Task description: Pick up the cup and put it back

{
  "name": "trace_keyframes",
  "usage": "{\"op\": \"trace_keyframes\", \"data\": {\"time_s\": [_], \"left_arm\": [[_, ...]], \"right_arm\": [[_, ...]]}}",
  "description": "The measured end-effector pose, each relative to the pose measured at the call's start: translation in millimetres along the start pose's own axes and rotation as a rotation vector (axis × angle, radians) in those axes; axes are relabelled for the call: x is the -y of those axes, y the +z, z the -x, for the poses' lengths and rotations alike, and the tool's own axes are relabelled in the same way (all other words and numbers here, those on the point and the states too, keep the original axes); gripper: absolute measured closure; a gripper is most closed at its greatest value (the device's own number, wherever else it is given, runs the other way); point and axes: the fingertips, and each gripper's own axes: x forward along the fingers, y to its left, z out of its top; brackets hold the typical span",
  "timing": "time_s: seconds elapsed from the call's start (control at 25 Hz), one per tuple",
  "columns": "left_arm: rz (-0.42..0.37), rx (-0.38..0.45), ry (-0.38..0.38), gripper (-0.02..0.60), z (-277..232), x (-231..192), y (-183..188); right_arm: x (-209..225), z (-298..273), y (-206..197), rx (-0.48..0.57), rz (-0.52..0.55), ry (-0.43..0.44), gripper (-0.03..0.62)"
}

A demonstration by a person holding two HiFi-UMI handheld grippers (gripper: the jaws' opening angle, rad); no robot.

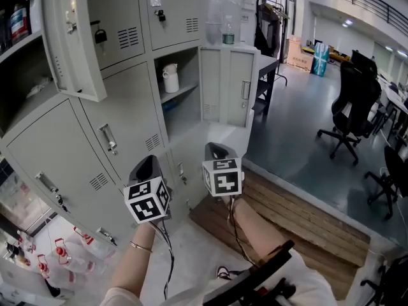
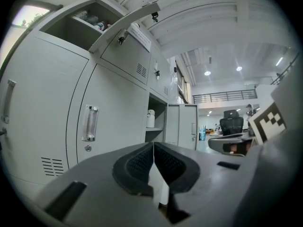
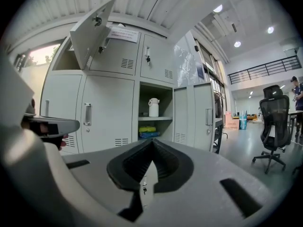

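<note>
Closed claws point(image 2: 154, 146) point(image 3: 151, 143), cup point(image 1: 170, 79) on shelf point(image 1: 183, 91)

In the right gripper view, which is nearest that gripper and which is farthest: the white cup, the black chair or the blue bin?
From the right gripper, in its own view:
1. Cup: straight ahead, on a shelf in the open locker.
2. Chair: off to the right, out in the room.
3. Blue bin: far back, seen between the locker and the chair.
</note>
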Motion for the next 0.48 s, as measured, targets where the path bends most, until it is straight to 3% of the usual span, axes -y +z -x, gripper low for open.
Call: {"op": "trace_keyframes", "data": {"time_s": [0.48], "left_arm": [[-0.014, 0.01, 0.011, 0.572, -3, -12, 7]], "right_arm": [[-8, -8, 7, 0.019, -0.011, 0.014, 0.605]]}}
